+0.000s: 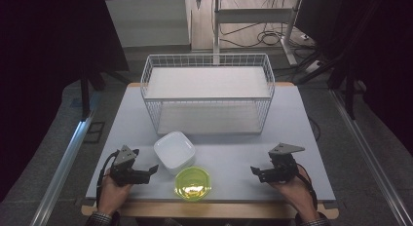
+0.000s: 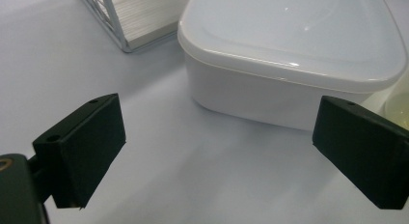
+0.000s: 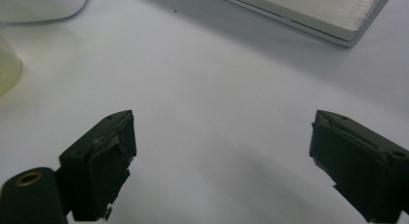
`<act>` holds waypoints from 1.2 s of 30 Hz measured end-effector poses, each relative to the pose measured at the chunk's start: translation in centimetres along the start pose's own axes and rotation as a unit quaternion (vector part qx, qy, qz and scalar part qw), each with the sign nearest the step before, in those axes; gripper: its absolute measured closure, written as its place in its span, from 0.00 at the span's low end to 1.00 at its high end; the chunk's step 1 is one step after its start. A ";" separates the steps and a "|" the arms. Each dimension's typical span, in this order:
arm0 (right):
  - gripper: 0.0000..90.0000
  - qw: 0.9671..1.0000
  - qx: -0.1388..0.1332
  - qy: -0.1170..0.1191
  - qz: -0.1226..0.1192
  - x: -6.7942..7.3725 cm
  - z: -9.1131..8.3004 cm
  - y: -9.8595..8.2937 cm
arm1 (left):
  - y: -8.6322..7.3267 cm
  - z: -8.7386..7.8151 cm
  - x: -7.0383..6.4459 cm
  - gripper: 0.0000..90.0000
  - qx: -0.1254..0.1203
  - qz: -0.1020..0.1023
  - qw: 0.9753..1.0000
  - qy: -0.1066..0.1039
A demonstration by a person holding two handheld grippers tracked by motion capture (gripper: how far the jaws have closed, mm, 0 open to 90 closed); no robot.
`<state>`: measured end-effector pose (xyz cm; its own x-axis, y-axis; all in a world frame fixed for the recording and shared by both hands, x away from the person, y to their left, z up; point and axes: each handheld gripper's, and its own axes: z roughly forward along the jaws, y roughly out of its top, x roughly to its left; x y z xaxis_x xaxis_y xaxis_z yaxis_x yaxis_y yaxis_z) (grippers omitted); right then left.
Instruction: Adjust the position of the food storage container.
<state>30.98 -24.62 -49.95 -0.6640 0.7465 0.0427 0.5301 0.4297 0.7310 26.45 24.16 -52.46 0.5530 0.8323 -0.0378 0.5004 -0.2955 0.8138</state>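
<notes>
A white square bowl (image 1: 174,151) with rounded corners sits upside down on the pale grey table (image 1: 234,153), near its front edge and a little left of centre. Its surface is smooth and glossy, likely plastic, with a thin lip running round the rim where it meets the table. No label or writing can be read on it. In the left gripper view the white bowl (image 2: 289,60) lies just ahead of the jaws, apart from them.

Touching or almost touching its front right corner is a round, translucent yellow-green bowl (image 1: 193,183), standing right way up and shiny inside.

The left gripper (image 1: 153,169) rests low over the table just left of the two bowls, pointing toward them. Its black, blocky jaws are spread wide with nothing between them. The person's left hand (image 1: 114,189) grips it from behind.

The right gripper (image 1: 254,171) sits well apart on the right side of the table, pointing left toward the bowls. Its jaws are also spread wide and hold nothing; bare tabletop lies between them in the right gripper view. The right hand (image 1: 292,187) holds it.

Behind the bowls stands a white wire rack (image 1: 208,92), a box-shaped frame of thin mesh with two flat white shelves, one above the other. The table has a light wooden edge at the front.
</notes>
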 end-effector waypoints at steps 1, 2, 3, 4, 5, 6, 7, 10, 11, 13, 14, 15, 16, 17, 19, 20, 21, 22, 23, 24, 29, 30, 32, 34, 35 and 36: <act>0.13 1.000 -0.001 0.001 0.003 0.0 0.0 0.0 | 0.0 0.0 0.0 0.05 0.001 0.000 1.000 -0.001; 0.13 1.000 -0.001 0.001 0.003 0.0 0.0 0.0 | 0.0 0.0 0.0 0.05 0.001 0.000 1.000 -0.001; 0.15 1.000 -0.002 0.001 0.005 0.0 -0.1 0.1 | 0.0 0.0 0.0 0.05 0.002 -0.001 1.000 -0.002; 0.18 1.000 -0.003 0.002 0.006 0.0 -0.2 0.1 | 0.0 0.0 0.0 0.05 0.003 -0.002 1.000 -0.003; 0.21 1.000 -0.005 0.006 0.009 0.0 -0.2 0.1 | 0.0 0.0 0.0 0.05 0.003 -0.003 1.000 -0.005; 0.24 1.000 -0.006 0.011 0.012 -0.1 -0.3 0.2 | 0.0 0.0 0.0 0.05 0.002 -0.004 1.000 -0.006; 0.25 1.000 -0.008 0.015 0.014 -0.1 -0.3 0.1 | 0.0 0.0 0.1 0.05 0.002 -0.005 1.000 -0.007; 0.30 1.000 -0.004 0.019 0.018 -0.2 -0.3 0.1 | 0.0 0.0 0.1 0.05 0.002 -0.010 1.000 -0.009; 0.30 1.000 -0.004 0.019 0.018 -0.2 -0.3 0.1 | 0.0 0.0 0.1 0.05 0.002 -0.010 1.000 -0.009; 0.31 1.000 -0.002 0.019 0.021 -0.2 -0.2 0.1 | 0.0 0.0 0.1 0.05 0.003 -0.010 1.000 -0.010; 0.32 1.000 -0.001 0.019 0.019 -0.2 -0.2 0.1 | 0.0 0.0 0.1 0.05 0.005 -0.011 1.000 -0.012; 0.32 1.000 -0.002 0.018 0.018 -0.2 -0.2 0.1 | 0.0 0.1 0.1 0.05 0.006 -0.011 1.000 -0.013; 0.33 1.000 -0.002 0.018 0.019 -0.2 -0.2 0.1 | 0.0 0.1 0.1 0.06 0.006 -0.011 1.000 -0.013; 0.33 1.000 -0.002 0.018 0.019 -0.2 -0.2 0.1 | 0.0 0.1 0.0 0.06 0.007 -0.011 1.000 -0.014; 0.34 1.000 -0.003 0.019 0.020 -0.2 -0.3 0.1 | 0.0 0.1 0.0 0.05 0.015 -0.012 1.000 -0.017; 0.35 1.000 -0.002 0.021 0.019 -0.2 -0.3 0.1 | 0.0 0.2 -0.1 0.05 0.019 -0.011 1.000 -0.017; 0.37 1.000 -0.002 0.022 0.017 -0.1 -0.3 0.1 | 0.1 0.2 -0.1 0.04 0.025 -0.006 0.999 -0.019; 0.37 1.000 -0.001 0.023 0.016 -0.1 -0.3 0.1 | 0.1 0.1 -0.1 0.04 0.024 -0.004 0.999 -0.025; 0.37 1.000 -0.001 0.023 0.016 -0.1 -0.3 0.1 | 0.1 0.1 -0.1 0.04 0.024 -0.004 0.999 -0.025; 0.40 1.000 -0.004 0.023 0.017 0.0 -0.4 0.2 | 0.1 0.0 -0.1 0.04 0.021 -0.006 0.999 -0.031; 0.49 0.999 -0.010 0.027 0.013 0.3 -0.6 0.4 | 0.2 -0.2 -0.2 0.06 0.017 -0.009 0.999 -0.029; 0.51 0.999 -0.014 0.029 0.010 0.5 -0.7 0.5 | 0.2 -0.2 -0.2 0.07 0.018 -0.007 0.999 -0.028; 0.62 0.999 -0.018 0.038 -0.001 1.2 -0.9 0.8 | 0.2 -0.2 -0.2 0.08 0.019 -0.003 1.000 -0.024; 0.66 0.999 -0.018 0.043 -0.007 1.4 -0.9 0.9 | 0.2 -0.2 -0.2 0.08 0.018 0.000 1.000 -0.019; 0.74 0.999 -0.009 0.049 -0.021 2.0 -0.8 1.1 | 0.1 -0.2 -0.2 0.08 0.018 0.000 1.000 -0.017; 0.78 0.998 -0.004 0.052 -0.028 2.3 -0.6 1.2 | 0.1 -0.3 -0.1 0.08 0.017 -0.001 1.000 -0.011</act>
<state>29.74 -22.67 -48.50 -0.7434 0.6649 0.0723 0.4870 0.4641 0.7399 26.22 24.19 -52.19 0.5660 0.8227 -0.0530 0.5234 -0.3089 0.7941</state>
